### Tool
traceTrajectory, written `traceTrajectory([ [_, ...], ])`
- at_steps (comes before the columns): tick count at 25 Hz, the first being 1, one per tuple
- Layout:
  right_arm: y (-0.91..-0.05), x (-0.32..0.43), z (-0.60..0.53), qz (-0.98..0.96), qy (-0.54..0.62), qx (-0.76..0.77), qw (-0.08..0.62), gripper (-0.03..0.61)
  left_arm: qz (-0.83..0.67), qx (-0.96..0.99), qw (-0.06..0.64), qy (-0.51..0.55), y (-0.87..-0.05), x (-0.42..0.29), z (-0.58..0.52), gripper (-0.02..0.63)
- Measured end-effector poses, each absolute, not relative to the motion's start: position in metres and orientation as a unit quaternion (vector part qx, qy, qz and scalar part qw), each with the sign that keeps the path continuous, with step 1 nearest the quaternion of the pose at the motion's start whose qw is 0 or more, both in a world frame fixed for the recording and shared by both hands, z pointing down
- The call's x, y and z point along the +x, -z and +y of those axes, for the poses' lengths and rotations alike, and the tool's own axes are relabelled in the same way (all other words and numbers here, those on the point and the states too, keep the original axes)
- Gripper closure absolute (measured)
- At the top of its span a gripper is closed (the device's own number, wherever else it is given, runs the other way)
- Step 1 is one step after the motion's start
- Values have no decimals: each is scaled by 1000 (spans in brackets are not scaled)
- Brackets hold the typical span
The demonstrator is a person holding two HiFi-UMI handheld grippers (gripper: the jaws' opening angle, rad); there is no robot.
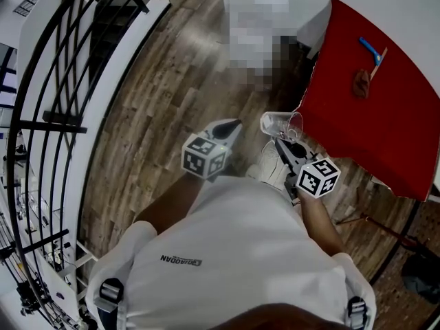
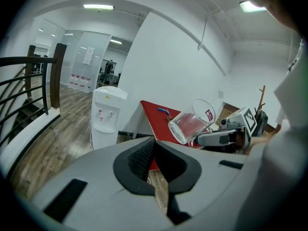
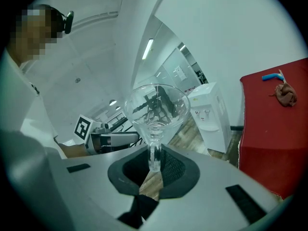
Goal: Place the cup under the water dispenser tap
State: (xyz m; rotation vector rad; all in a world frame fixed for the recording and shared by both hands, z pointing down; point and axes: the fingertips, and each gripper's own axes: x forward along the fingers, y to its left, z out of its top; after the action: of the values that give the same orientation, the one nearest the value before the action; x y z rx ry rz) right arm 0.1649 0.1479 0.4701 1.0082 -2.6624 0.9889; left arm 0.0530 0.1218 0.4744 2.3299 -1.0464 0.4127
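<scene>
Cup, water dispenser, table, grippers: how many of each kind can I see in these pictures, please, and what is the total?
grippers: 2, the left gripper and the right gripper
cup: 1
water dispenser: 1
table: 1
Total: 5

Left gripper (image 1: 232,124) jaws together, empty — right gripper (image 1: 280,141) pinching cup (image 1: 282,123), both forward

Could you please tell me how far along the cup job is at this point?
Done: the cup is picked up, pinched in the right gripper. In hand: it hangs tilted over the wooden floor. Left: the water dispenser stands some way ahead, so the cup must yet go under its tap. The left gripper is shut, empty.
</scene>
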Motion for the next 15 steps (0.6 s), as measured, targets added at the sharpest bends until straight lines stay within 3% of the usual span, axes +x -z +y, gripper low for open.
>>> traceTrajectory([
  [15, -469, 137, 75, -880, -328, 337, 76, 535, -414, 854, 281, -143, -473, 5, 55, 617],
])
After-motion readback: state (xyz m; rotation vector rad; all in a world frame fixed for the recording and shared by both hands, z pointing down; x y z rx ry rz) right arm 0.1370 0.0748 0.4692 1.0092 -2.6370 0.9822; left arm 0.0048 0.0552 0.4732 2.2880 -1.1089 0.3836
